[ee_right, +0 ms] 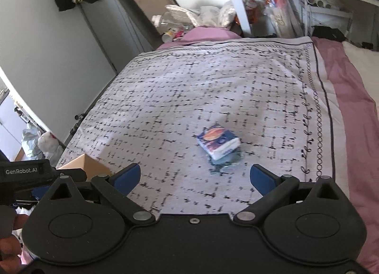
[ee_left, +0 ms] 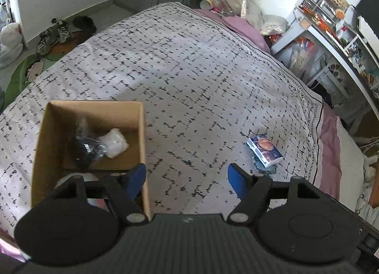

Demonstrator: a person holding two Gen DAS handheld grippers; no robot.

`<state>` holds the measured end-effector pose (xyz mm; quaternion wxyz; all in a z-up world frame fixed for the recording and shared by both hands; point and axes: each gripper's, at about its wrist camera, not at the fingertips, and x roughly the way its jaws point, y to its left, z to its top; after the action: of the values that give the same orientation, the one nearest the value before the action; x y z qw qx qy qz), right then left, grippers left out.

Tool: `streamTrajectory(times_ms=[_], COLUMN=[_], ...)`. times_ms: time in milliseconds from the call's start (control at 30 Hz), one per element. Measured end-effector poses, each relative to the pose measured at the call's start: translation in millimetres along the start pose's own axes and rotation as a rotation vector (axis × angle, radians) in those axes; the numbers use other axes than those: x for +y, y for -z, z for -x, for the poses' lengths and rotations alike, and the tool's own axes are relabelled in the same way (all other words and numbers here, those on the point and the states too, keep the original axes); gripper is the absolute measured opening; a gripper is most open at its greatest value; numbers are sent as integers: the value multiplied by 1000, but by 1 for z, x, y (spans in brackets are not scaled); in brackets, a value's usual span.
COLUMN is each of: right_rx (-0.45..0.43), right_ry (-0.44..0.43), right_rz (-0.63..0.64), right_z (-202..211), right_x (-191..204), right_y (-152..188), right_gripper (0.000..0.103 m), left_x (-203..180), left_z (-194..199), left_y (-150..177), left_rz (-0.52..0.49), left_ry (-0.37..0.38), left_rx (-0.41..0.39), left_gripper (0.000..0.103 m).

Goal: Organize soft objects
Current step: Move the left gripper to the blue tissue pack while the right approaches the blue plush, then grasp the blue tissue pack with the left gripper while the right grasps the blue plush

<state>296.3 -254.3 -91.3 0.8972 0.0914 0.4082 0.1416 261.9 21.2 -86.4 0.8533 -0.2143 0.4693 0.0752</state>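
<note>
One tissue pack (ee_right: 218, 142) lies ahead between the right fingers (ee_right: 128, 177).

Patterned bed (ee_right: 213, 89), cluttered white shelving (ee_left: 331, 28)

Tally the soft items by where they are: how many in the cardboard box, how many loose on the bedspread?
In the cardboard box: 2, a white packet and a dark clear-wrapped bundle.
Loose on the bedspread: 1, a blue tissue pack.
Total: 3
</note>
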Motion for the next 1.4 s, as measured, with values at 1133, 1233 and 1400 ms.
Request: streamTrajectory(times_ms=[1133,1233,1400], right_rx=[100,116,126], right_ry=[-67,-80,-90], right_rz=[-366,-378,-400], right_z=[-102,-110,-120], right_x=[-92,-94,-99], right_y=[7,8,9], right_gripper=[44,44,44], left_x=[-135,-145,-155], left_z=[-138,-151,-171], left_y=[-25,-25,-25], left_rz=[-110,-122,-131], left_ry=[19,19,18], left_rx=[116,132,162], left_gripper=[75,74,75])
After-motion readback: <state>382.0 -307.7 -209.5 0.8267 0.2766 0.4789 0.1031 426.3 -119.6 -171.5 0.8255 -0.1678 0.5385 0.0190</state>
